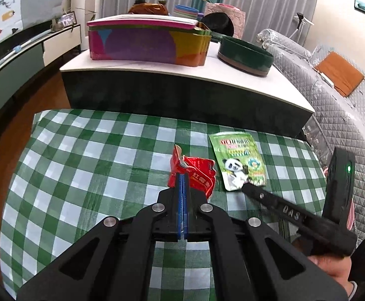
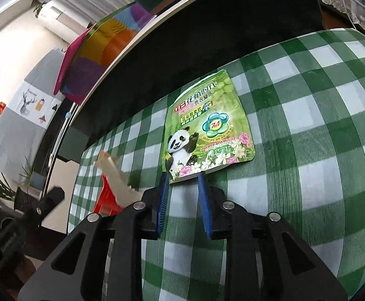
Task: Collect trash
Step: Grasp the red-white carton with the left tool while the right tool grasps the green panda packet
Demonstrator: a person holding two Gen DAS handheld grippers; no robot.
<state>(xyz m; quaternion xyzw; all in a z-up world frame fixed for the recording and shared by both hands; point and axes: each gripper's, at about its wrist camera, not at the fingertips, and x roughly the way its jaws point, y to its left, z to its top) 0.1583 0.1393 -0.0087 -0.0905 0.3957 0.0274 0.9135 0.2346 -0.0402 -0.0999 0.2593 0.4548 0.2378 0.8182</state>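
- the left gripper (image 1: pixel 182 173) is closed tight on a crumpled red wrapper (image 1: pixel 197 175). the wrapper sticks up from between the blue pads, above the green and white checked cloth (image 1: pixel 82 150).
- the left wrist view shows the red wrapper's printed red side. the right wrist view shows the red wrapper (image 2: pixel 112 188) from the side, with its pale inner face, at the left of the picture.
- a green panda pouch (image 2: pixel 205 128) lies flat on the cloth, just beside the red wrapper.
- the right gripper (image 2: pixel 183 178) is partly open. its two blue pads (image 2: pixel 203 188) stand at the near edge of the pouch, one on each side of the near corner. they do not squeeze it.
- in the left wrist view the right gripper (image 1: pixel 247 186) is a black finger whose tip is at the bottom edge of the green panda pouch (image 1: pixel 240 160). a hand (image 1: pixel 333 268) holds it.
- only the left wrist view shows the raised counter (image 1: pixel 182 72) behind, with a colourful box (image 1: pixel 144 42) and a dark green round tin (image 1: pixel 245 55) on it, and a grey quilted sofa (image 1: pixel 333 95) at the right.
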